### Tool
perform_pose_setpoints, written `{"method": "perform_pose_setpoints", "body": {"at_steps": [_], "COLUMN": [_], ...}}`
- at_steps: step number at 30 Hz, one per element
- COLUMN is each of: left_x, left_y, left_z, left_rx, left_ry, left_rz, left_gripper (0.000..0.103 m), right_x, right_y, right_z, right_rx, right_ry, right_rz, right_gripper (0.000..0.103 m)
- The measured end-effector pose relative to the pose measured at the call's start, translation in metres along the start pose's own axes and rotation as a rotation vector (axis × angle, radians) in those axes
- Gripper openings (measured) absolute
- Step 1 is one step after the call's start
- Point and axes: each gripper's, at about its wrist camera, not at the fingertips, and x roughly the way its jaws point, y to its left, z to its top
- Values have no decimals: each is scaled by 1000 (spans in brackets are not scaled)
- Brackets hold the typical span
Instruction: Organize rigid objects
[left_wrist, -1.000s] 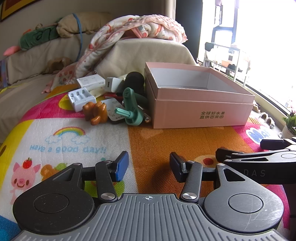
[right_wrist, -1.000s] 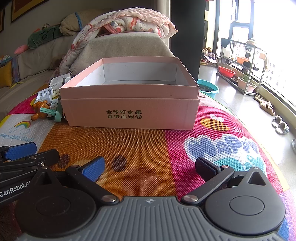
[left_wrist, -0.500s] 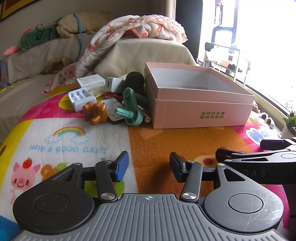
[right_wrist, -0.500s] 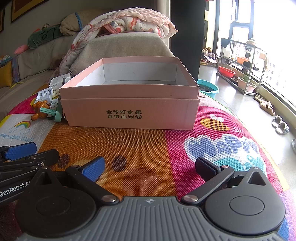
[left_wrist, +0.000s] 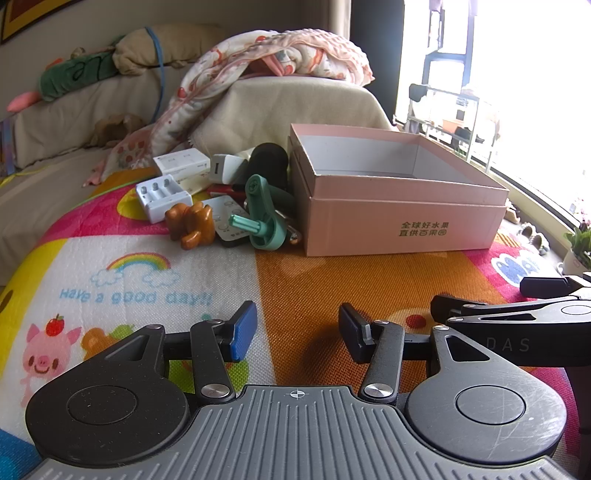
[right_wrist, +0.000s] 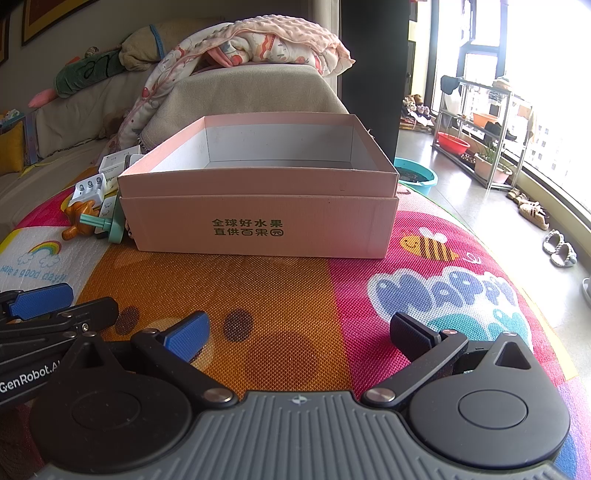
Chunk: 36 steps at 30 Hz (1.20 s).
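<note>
Beside the pink box (left_wrist: 402, 218) lay small stiff, light things; the green tool (left_wrist: 264, 206) suited a grasp at its shaft; left gripper (left_wrist: 297, 330) and right gripper (right_wrist: 299, 338) stood released, empty

- left wrist view: looks from just behind the left gripper (left_wrist: 297, 330), low over the play mat (left_wrist: 155, 280), angled gently downward toward the pink box (left_wrist: 399, 214), which stands ahead and to the right; the clutter of small objects (left_wrist: 221, 199) lies near, left of the box.
- right wrist view: looks from behind the right gripper (right_wrist: 299, 334), likewise low and tilted down, facing the box's (right_wrist: 258, 225) printed front almost square on.
- shared ground: both views take in the box, the clutter, the sofa (right_wrist: 255, 88) behind, and the orange stretch of mat; each catches the other gripper at its edge.
</note>
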Motion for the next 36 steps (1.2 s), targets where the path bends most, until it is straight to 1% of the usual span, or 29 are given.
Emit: {"method": "perform_pose_setpoints", "body": {"at_steps": [20, 24, 36], "left_x": [-1, -1, -1], "left_y": [-4, 1, 2], "left_z": [2, 3, 1], "left_rx": [12, 1, 11], "left_ry": [1, 1, 1], "left_rz": [9, 0, 8], "left_gripper": [54, 54, 54], "right_x": [0, 0, 1], "right_y": [0, 1, 0], "right_z": [0, 0, 1], "right_rx": [0, -2, 0], "right_ry": [0, 0, 0], "right_rz": [0, -2, 0], "right_gripper": [103, 103, 103]}}
